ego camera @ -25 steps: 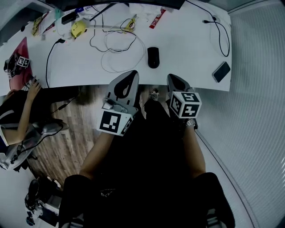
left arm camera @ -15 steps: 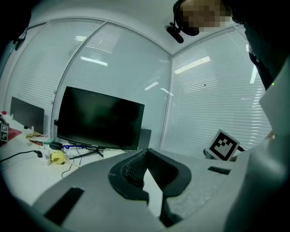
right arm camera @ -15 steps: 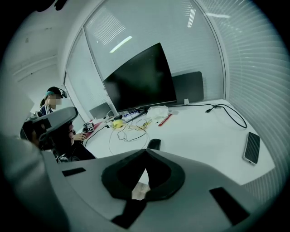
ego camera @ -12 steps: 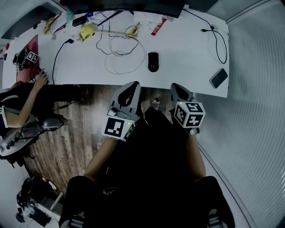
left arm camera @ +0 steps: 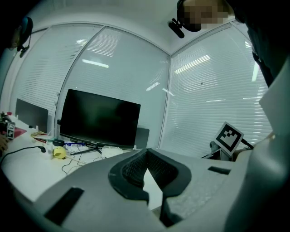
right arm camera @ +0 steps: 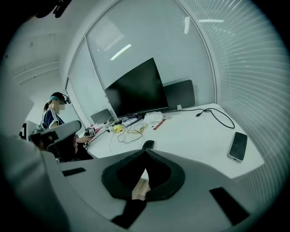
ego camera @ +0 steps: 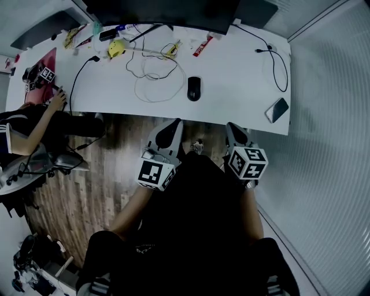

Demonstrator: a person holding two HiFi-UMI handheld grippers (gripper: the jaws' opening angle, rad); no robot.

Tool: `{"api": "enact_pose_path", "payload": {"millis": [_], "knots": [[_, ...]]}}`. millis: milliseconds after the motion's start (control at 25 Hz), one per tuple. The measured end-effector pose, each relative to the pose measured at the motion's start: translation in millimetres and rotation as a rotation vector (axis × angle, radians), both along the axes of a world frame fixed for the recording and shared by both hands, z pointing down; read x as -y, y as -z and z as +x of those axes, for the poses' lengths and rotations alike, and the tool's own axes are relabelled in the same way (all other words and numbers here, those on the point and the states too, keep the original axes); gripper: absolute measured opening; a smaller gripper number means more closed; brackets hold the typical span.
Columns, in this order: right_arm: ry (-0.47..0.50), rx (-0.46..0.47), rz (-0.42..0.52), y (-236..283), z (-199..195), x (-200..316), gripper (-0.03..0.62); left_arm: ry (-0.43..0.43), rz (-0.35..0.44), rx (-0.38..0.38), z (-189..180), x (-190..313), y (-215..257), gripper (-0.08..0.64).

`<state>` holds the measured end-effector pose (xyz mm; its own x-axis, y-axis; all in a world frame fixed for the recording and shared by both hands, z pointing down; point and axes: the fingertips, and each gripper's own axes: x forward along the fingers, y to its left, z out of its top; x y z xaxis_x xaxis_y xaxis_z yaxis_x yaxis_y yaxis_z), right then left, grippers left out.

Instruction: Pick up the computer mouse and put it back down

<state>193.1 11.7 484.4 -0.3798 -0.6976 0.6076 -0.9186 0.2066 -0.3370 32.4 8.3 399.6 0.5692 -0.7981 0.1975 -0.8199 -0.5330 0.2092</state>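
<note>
The black computer mouse (ego camera: 194, 88) lies on the white table (ego camera: 237, 63), in the middle and a little way in from the near edge. It also peeks over the closed jaw tips in the right gripper view as the mouse (right arm camera: 148, 144). My left gripper (ego camera: 174, 124) and right gripper (ego camera: 232, 127) hover side by side just off the table's near edge, above my lap, both short of the mouse. Each is shut with nothing in it. The left gripper (left arm camera: 147, 151) points toward the monitor; the right gripper (right arm camera: 146, 152) points down at the mouse.
A black monitor (ego camera: 167, 14) stands at the table's back, with tangled cables (ego camera: 153, 75) and a yellow object (ego camera: 117, 48) in front. A phone (ego camera: 276, 110) lies at the right corner. A seated person (ego camera: 23, 136) works at the left end.
Both grippers have drawn back from over the table's near edge toward my body. The table now looks farther off. The mouse has not moved.
</note>
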Motion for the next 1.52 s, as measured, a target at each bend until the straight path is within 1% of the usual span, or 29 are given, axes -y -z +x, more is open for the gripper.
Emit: {"api": "enact_pose_path", "payload": {"millis": [280,440,600,800,920,1000,1080,1240,1320,1520], "knots": [[-0.016,0.003,0.028,21.5,16.8,-14.9,-0.002,-0.008,0.030,-0.008,17.0,-8.7,16.0,0.008],[-0.019,-0.003,0.074,43.8,21.5,-12.6,-0.002,0.005,0.050,0.014,14.2,-6.7,28.5,0.008],[-0.028,0.009,0.137,75.2,23.7,-4.9,-0.002,0.041,0.073,0.015,0.5,-3.0,45.3,0.008],[-0.029,0.032,0.227,119.8,31.5,1.9,-0.002,0.087,0.097,0.021,-6.3,-0.5,78.0,0.008],[-0.025,0.040,0.290,148.8,33.3,4.7,-0.002,0.095,0.146,0.013,-9.1,-1.5,103.3,0.008],[-0.022,0.042,0.332,167.9,34.5,5.5,-0.002,0.090,0.189,0.034,-8.7,-2.4,116.0,0.008],[-0.020,0.040,0.378,187.8,34.8,6.1,-0.002,0.087,0.215,0.045,-9.7,-1.4,125.2,0.008],[-0.022,0.032,0.463,225.1,37.2,5.8,-0.002,0.094,0.217,-0.007,-16.3,1.7,142.3,0.008],[-0.031,0.032,0.494,239.0,40.3,2.9,-0.002,0.094,0.227,-0.016,-18.4,-0.5,153.2,0.008],[-0.029,0.021,0.526,249.6,41.5,1.8,-0.002,0.087,0.255,-0.029,-21.6,-0.4,169.4,0.008]]}}
